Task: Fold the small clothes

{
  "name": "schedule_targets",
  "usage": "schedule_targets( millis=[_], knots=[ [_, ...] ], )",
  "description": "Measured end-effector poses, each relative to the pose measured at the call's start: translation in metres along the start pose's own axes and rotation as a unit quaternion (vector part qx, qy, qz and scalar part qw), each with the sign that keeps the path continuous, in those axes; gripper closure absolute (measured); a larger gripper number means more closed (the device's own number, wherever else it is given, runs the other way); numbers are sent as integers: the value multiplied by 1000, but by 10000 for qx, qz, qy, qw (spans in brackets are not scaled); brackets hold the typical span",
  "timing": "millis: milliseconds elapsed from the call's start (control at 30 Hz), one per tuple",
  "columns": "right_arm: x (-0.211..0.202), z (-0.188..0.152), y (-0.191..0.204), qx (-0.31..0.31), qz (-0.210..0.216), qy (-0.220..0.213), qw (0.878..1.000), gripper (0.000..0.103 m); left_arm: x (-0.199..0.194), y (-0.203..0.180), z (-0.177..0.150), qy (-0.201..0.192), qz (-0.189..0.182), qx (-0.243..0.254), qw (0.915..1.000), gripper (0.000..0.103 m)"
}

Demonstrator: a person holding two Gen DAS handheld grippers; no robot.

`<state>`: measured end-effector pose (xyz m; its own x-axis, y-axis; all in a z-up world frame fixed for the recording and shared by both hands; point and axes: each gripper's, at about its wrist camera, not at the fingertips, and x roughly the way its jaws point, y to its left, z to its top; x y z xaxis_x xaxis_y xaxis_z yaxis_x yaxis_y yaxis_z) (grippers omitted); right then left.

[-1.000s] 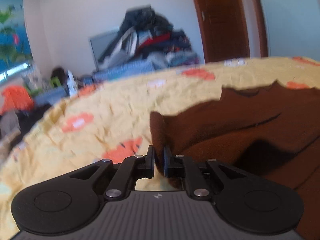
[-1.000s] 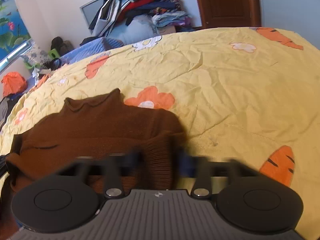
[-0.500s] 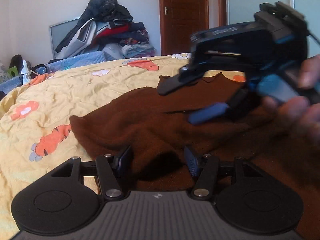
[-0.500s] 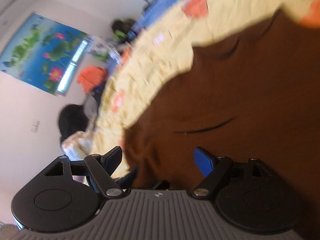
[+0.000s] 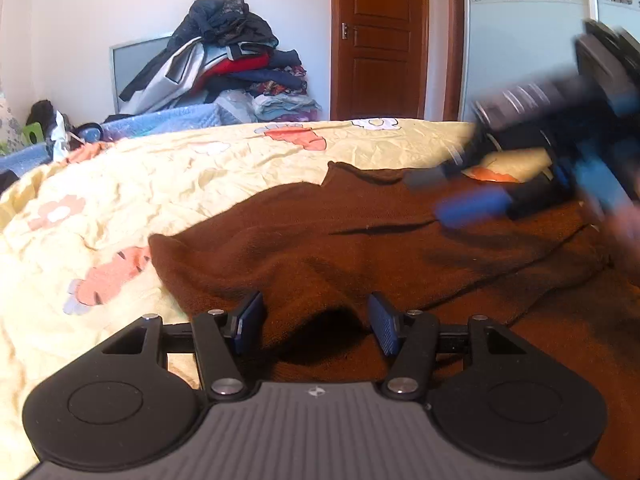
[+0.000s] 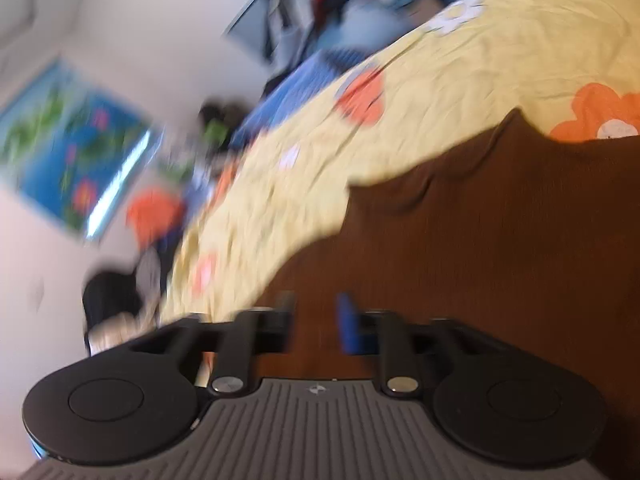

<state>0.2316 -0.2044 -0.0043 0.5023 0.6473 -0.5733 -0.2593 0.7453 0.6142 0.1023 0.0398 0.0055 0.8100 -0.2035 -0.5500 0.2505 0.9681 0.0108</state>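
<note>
A brown knit sweater (image 5: pixel 360 248) lies partly folded on the yellow flowered bedsheet (image 5: pixel 180 184). My left gripper (image 5: pixel 316 324) is open and empty, with its jaws just above a fold at the sweater's near edge. My right gripper (image 5: pixel 460 196) shows blurred at the right of the left wrist view, above the sweater. In the tilted, blurred right wrist view the right gripper (image 6: pixel 314 326) is open with a narrower gap, empty, over the sweater (image 6: pixel 500 240) near its left edge.
A tall pile of clothes (image 5: pixel 224 64) stands beyond the bed's far edge beside a blue cover (image 5: pixel 160 120). A brown door (image 5: pixel 380 36) is at the back. Bare sheet lies to the left of the sweater.
Both grippers have let go of the sweater and opened. The right gripper swung across over the garment, tilted, and its jaws have narrowed since half a second ago. The left gripper barely moved.
</note>
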Motion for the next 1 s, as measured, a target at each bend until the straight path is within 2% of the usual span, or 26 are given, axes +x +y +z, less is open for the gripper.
schedule_targets(
  millis=[33, 67, 100, 167, 233, 267, 300, 367, 433, 500, 533, 600, 633, 667, 700, 733, 767, 800, 833, 900, 933, 1000],
  knots=[
    [-4, -9, 0, -297, -245, 142, 9992, 35, -2, 0, -1, 51, -52, 43, 10000, 46],
    [-8, -18, -1, -556, -421, 225, 9973, 36, -1, 0, -4, 97, -20, 166, 9998, 46],
    [-17, -27, -6, -770, -340, 84, 9964, 42, 0, -3, -9, 58, 49, 415, 9991, 46],
    [-34, -37, -21, -622, -156, -51, 9979, 47, -2, -5, -10, 53, 212, 702, 9973, 44],
    [-61, -43, -27, -310, -275, -141, 9990, 46, -15, -3, -12, -23, 448, 580, 9973, 46],
    [-75, -47, -28, -197, -378, -212, 9989, 38, -26, 2, -15, -59, 429, 355, 9984, 45],
    [-92, -54, -27, -161, -430, -293, 9985, 24, -38, 7, -20, -41, 415, 106, 9991, 45],
    [-129, -76, -28, -304, -494, -551, 9968, 10, -66, 19, -36, 52, 348, -537, 9979, 43],
    [-163, -99, -35, -405, -822, -713, 9932, 8, -91, 30, -58, 252, 195, -1203, 9922, 42],
    [-187, -120, -49, -364, -1328, -789, 9873, 8, -108, 37, -80, 502, 73, -1752, 9832, 42],
    [-198, -129, -58, -228, -1542, -780, 9847, 7, -119, 39, -88, 419, 5, -1909, 9807, 42],
    [-208, -144, -77, 259, -1517, -549, 9866, 8, -133, 41, -98, 481, -277, -2337, 9707, 40],
    [-214, -152, -80, 336, -1311, -623, 9888, 7, -138, 45, -103, 526, -585, -2725, 9589, 39],
    [-218, -158, -84, 493, -1073, -508, 9917, 7, -140, 51, -109, 586, -1041, -3197, 9400, 36],
    [-219, -161, -86, 700, -729, -396, 9941, 7, -138, 57, -117, 688, -1577, -3689, 9134, 31],
    [-218, -165, -90, 1003, -280, -171, 9944, 7, -132, 62, -128, 866, -2181, -4191, 8771, 29],
    [-214, -169, -96, 1322, 220, 114, 9909, 7, -128, 65, -137, 956, -2636, -4526, 8465, 28],
    [-209, -175, -100, 1563, 626, 360, 9851, 7, -127, 66, -142, 961, -2849, -4677, 8312, 28],
    [-207, -181, -101, 1630, 852, 486, 9817, 10, -126, 67, -146, 1022, -2996, -4785, 8191, 28],
    [-210, -189, -95, 1449, 880, 646, 9834, 10, -126, 67, -148, 1090, -3093, -4886, 8085, 28],
    [-210, -193, -91, 1400, 897, 749, 9832, 9, -126, 66, -149, 1134, -3103, -4922, 8053, 28],
    [-209, -200, -86, 1306, 982, 920, 9823, 9, -129, 66, -150, 1196, -3095, -4903, 8059, 28]
  ],
)
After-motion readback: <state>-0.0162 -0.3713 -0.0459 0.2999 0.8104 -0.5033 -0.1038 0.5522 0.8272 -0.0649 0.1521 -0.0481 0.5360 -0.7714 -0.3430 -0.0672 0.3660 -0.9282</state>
